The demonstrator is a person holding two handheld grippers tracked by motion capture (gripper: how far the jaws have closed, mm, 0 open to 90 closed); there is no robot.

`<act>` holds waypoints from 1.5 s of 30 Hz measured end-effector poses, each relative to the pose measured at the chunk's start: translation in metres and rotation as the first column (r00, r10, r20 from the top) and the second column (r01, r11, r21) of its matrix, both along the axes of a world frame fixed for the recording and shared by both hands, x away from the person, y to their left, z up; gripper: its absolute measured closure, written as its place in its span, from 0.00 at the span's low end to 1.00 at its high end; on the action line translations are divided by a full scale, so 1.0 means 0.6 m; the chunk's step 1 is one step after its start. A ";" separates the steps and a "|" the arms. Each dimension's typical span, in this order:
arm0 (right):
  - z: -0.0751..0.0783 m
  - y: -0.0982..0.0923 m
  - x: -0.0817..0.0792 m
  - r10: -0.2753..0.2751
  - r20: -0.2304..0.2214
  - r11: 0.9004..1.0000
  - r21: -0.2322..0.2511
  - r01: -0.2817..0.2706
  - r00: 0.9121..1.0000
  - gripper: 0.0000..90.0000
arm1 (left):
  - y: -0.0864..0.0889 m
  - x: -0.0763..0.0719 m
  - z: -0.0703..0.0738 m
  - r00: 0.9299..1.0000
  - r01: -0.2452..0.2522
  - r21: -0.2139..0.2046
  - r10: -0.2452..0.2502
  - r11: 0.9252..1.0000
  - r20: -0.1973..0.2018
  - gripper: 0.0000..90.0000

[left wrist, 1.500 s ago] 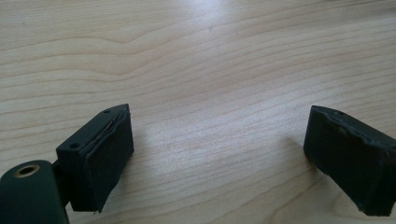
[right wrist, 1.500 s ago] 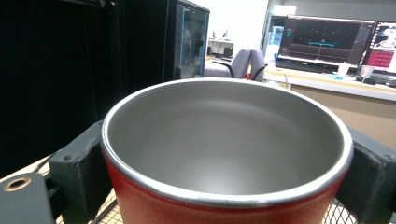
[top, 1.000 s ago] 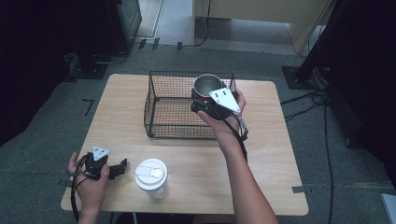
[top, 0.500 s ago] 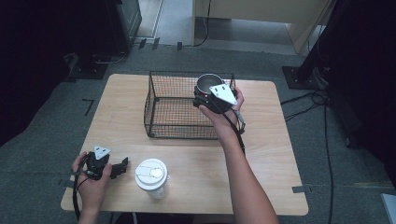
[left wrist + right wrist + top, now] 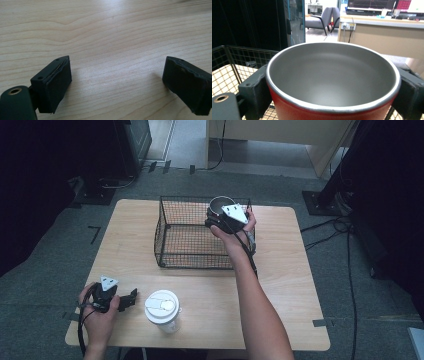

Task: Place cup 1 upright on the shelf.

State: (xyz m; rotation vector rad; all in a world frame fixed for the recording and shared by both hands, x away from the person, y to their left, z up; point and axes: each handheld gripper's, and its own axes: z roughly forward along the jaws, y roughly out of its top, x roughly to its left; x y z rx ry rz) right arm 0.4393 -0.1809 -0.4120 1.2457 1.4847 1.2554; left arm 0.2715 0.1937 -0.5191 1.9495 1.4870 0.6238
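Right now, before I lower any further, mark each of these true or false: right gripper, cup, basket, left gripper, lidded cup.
1. The right gripper is clamped on a red cup with a grey inside. True.
2. The red cup holds liquid. False: its inside is bare.
3. The red cup is at the wire basket, by its far right corner. True.
4. The left gripper grips the white lidded cup. False: its jaws stand open over bare table, with that cup beside it.
5. The white lidded cup is inside the basket. False: it stands on the table near the front edge.
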 end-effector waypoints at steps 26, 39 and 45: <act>-0.058 0.000 0.041 0.014 -0.216 0.999 -0.035 -0.022 0.976 0.08 | 0.000 0.000 0.000 1.000 0.000 0.000 0.000 1.000 0.000 0.11; -0.038 -0.003 0.034 0.017 -0.201 0.999 0.037 -0.009 0.979 0.00 | 0.000 0.000 0.000 1.000 0.000 0.000 0.000 1.000 0.000 0.11; -0.027 0.000 0.029 0.036 -0.168 0.999 0.019 -0.033 0.985 0.00 | 0.000 0.000 0.000 1.000 0.000 0.000 0.000 1.000 0.000 0.11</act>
